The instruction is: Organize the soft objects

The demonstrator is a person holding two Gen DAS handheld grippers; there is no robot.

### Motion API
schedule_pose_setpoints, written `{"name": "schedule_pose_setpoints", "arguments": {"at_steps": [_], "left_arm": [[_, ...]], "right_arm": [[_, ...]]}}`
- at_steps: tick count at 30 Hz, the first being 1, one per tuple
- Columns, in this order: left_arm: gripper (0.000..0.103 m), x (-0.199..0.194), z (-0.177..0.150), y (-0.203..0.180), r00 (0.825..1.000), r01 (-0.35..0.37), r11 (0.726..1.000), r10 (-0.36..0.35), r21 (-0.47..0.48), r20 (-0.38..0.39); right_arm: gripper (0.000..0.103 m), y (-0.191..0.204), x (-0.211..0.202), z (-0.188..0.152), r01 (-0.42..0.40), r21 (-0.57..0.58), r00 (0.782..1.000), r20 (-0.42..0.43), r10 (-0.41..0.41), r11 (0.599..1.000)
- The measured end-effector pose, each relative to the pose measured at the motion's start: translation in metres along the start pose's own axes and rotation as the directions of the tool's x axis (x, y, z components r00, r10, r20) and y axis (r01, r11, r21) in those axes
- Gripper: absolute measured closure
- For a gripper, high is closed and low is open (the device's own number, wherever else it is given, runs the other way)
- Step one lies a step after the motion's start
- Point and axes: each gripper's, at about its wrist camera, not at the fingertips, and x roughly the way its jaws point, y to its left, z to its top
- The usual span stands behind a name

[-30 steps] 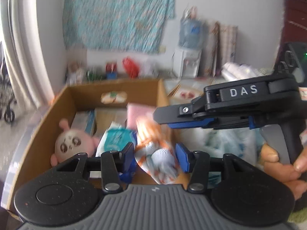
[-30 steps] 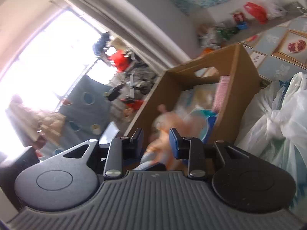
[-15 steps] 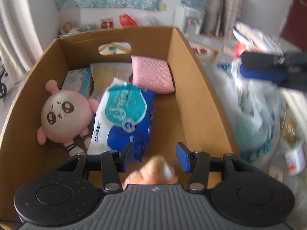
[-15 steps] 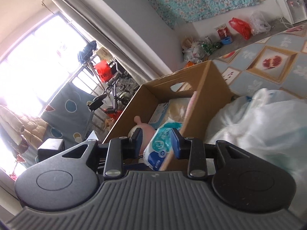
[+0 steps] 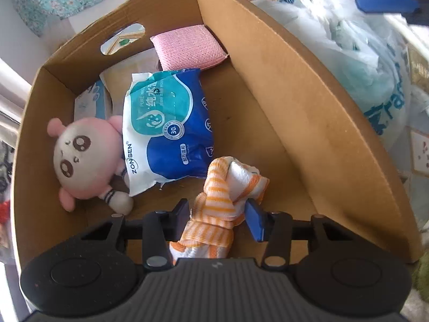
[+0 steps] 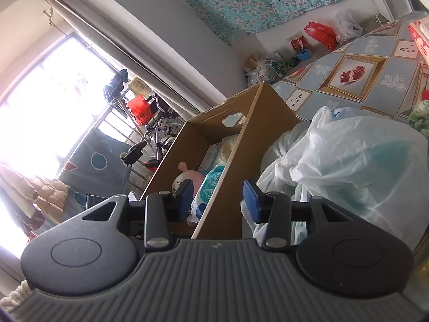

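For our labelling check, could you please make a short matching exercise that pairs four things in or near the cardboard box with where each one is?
Things:
1. pink sponge
2. plush doll
3. striped cloth
4. white plastic bag

Places:
A. between the fingers of the left hand-held gripper
B. outside the cardboard box, beside its wall
C. at the box's far wall
D. beside the wet wipes pack

Pairs: 1-C, 2-D, 3-A, 4-B
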Motion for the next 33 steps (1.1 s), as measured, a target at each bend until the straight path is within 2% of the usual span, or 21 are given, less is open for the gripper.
{"name": "schedule_pose_setpoints", "arguments": {"at_steps": [4, 7, 12, 15, 18, 20, 23, 27, 31, 33], "left_arm": [[0.065, 0.0, -0.001, -0.01, 0.999, -0.046, 0.998, 0.047, 0.036, -0.012], [0.07, -0.005, -0.001, -0.011, 0.998, -0.055, 0.998, 0.055, 0.013, 0.002], [0.072, -0.025, -0.004, 0.002, 0.998, 0.018, 0.996, -0.013, -0.09, 0.058], [0.072, -0.042, -0.001, 0.016, 0.992, 0.066, 0.98, -0.044, -0.19, 0.117], [0.072, -0.048, 0.007, 0.034, 0.983, 0.152, 0.925, -0.106, -0.348, 0.148], [0.072, -0.047, 0.016, 0.043, 0.975, 0.202, 0.886, -0.141, -0.417, 0.173], [0.072, -0.046, 0.029, 0.049, 0.969, 0.226, 0.851, -0.146, -0.475, 0.2], [0.071, -0.035, 0.046, 0.049, 0.969, 0.216, 0.824, -0.116, -0.524, 0.218], [0.068, -0.019, 0.053, 0.05, 0.957, 0.272, 0.77, -0.155, -0.578, 0.245], [0.064, -0.016, 0.053, 0.051, 0.953, 0.28, 0.746, -0.143, -0.604, 0.266]], "right_arm": [[0.061, 0.002, -0.005, -0.002, -0.011, 0.001, 1.0, 0.007, 0.011, 1.0], [0.061, 0.002, -0.009, -0.004, -0.018, 0.006, 1.0, 0.01, 0.018, 1.0], [0.061, -0.002, -0.015, -0.004, -0.017, 0.024, 1.0, 0.018, 0.016, 1.0], [0.061, -0.005, -0.019, -0.005, -0.017, 0.03, 1.0, 0.023, 0.016, 0.999], [0.061, -0.005, -0.021, -0.005, -0.02, 0.038, 1.0, 0.024, 0.019, 0.999], [0.061, -0.006, -0.023, -0.006, -0.027, 0.047, 0.999, 0.025, 0.026, 0.999], [0.061, -0.007, -0.028, -0.006, -0.025, 0.05, 0.999, 0.036, 0.023, 0.998], [0.059, -0.013, -0.036, -0.007, -0.012, 0.061, 0.998, 0.056, 0.008, 0.998], [0.058, -0.02, -0.043, -0.009, 0.007, 0.078, 0.998, 0.063, -0.012, 0.997], [0.057, -0.024, -0.047, -0.01, 0.015, 0.084, 0.997, 0.068, -0.021, 0.996]]}}
